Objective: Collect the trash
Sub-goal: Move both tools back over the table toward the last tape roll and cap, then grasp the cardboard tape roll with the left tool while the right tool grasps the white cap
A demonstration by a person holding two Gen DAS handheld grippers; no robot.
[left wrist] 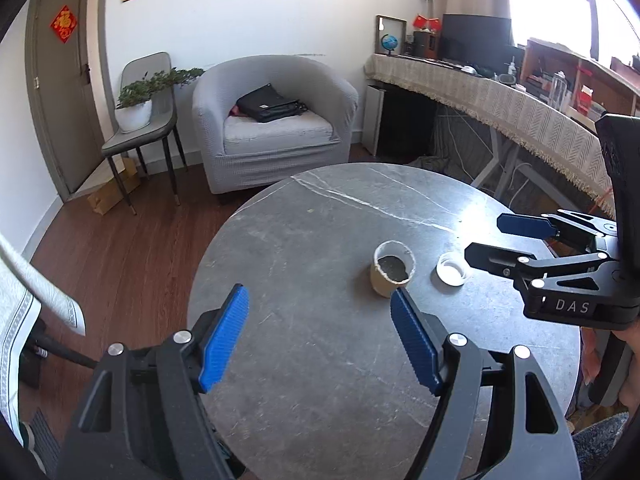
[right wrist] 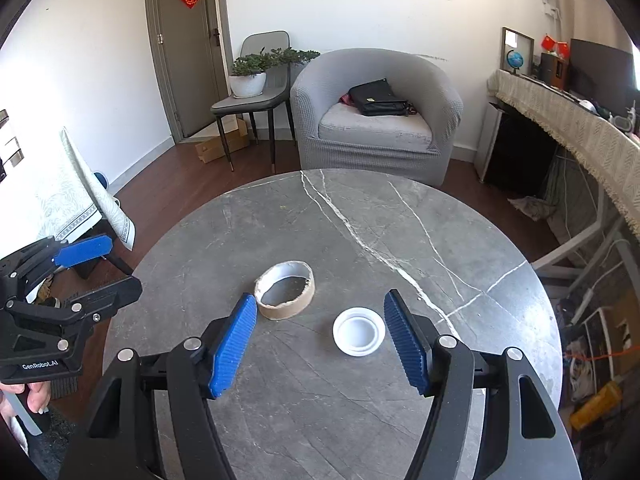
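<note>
A cardboard tape ring (left wrist: 393, 274) (right wrist: 285, 290) stands on the round grey marble table (left wrist: 320, 220) (right wrist: 360, 220). Just right of it lies a white plastic lid (left wrist: 452, 268) (right wrist: 359, 331). My left gripper (left wrist: 319, 294) (right wrist: 122, 266) is open over the table's near left side, its right fingertip close in front of the ring, and nothing sits between its blue pads. My right gripper (right wrist: 321, 298) (left wrist: 484, 236) is open too. In the right wrist view the lid shows low in the gap by its right pad, untouched, with the ring just past its left fingertip.
Behind the table stands a grey armchair (right wrist: 376, 120) with a black bag on its seat. A chair with a potted plant (right wrist: 248, 76) stands by the door. A long cloth-covered desk (right wrist: 580, 128) runs along the right, and a draped surface (right wrist: 72, 192) is at the left.
</note>
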